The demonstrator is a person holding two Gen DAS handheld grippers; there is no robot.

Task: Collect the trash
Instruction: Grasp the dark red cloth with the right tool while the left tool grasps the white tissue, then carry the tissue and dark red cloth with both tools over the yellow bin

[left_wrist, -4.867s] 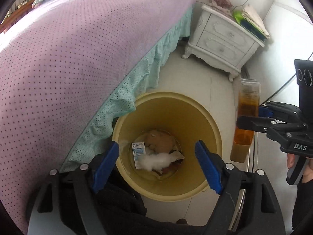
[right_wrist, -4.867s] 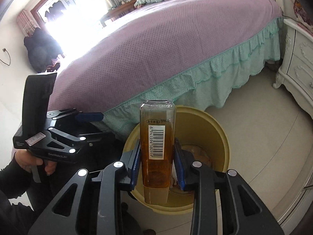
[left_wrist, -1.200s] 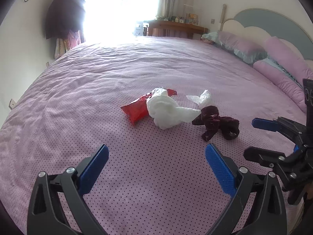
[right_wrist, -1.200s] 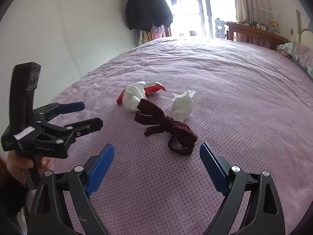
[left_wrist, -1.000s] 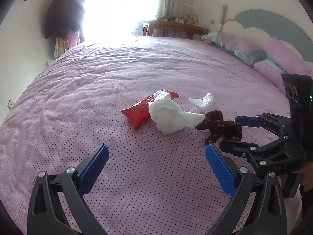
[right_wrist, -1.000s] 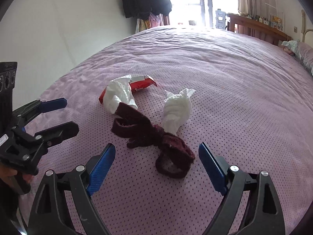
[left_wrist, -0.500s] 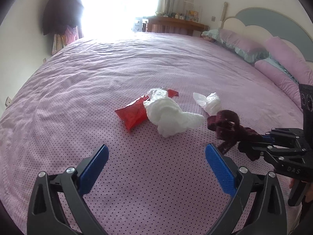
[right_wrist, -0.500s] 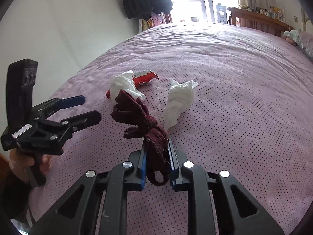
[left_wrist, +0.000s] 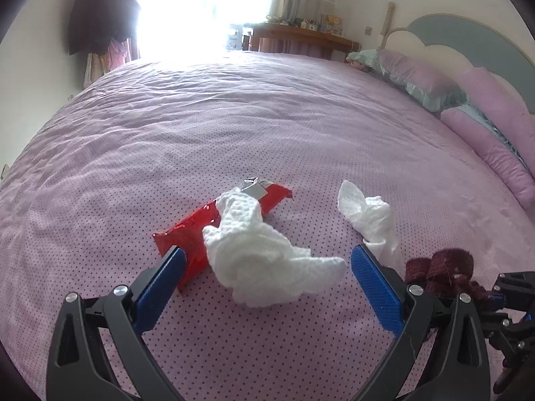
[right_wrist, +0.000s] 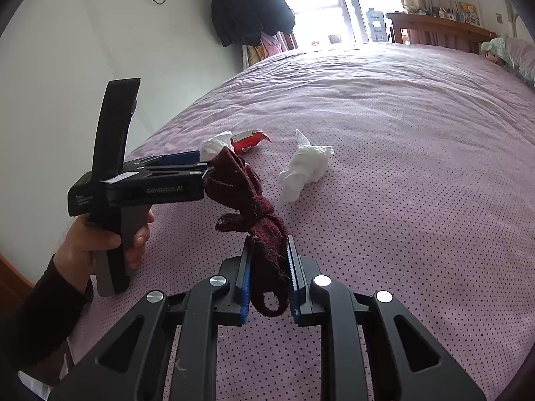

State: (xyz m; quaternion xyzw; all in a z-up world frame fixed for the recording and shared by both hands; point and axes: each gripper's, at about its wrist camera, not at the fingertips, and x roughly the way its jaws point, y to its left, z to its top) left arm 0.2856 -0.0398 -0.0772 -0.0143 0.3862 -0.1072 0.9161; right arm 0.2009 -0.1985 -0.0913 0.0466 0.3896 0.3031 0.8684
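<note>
Trash lies on the purple bed. A large crumpled white tissue (left_wrist: 260,254) rests partly on a red wrapper (left_wrist: 190,234), and a second tissue (left_wrist: 371,220) lies to their right. My left gripper (left_wrist: 267,252) is open, with its blue pads either side of the large tissue and just short of it. My right gripper (right_wrist: 269,257) is shut on a dark red knitted cloth (right_wrist: 240,183), which it holds up off the bedspread. From the right wrist, the left gripper (right_wrist: 200,163) shows at the left in a person's hand (right_wrist: 100,244), with the second tissue (right_wrist: 304,167) and red wrapper (right_wrist: 249,140) beyond.
The purple dotted bedspread (left_wrist: 267,117) fills both views. Pillows (left_wrist: 485,127) and a curved headboard (left_wrist: 468,36) are at the right. A bright window, a wooden desk (left_wrist: 301,36) and dark coats on the wall (right_wrist: 247,6) stand beyond the bed.
My right gripper closed on the dark red cloth and lifted it off the bed. My left gripper moved forward, and the large tissue and red wrapper now sit close between its pads.
</note>
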